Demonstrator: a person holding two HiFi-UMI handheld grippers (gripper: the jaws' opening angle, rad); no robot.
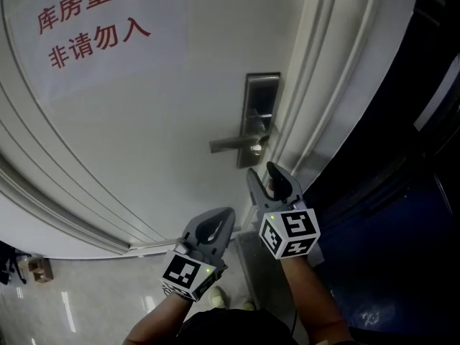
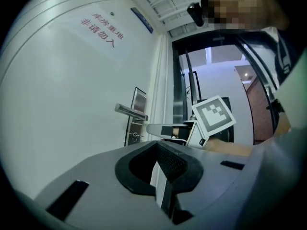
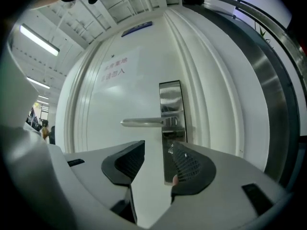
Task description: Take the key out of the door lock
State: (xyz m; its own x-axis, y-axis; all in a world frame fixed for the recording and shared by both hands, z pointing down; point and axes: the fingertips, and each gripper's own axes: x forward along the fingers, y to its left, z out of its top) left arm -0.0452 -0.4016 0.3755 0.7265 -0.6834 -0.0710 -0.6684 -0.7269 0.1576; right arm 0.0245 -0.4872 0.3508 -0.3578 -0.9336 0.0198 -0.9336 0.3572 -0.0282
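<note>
right gripper (image 3: 156, 150) jaws apart, empty, near the key (image 2: 135, 136) in the door lock (image 3: 171, 104); left gripper (image 2: 158, 153) jaws together

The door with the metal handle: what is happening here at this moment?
A person holds a gripper in each hand before a white door. The right gripper points at the lock under the handle, where the small key sits; its fingers are open and nothing is between them yet. The left gripper, shut and empty, hangs lower down.

Head view steeply down, other two level, door lock (image 1: 260, 92) common
</note>
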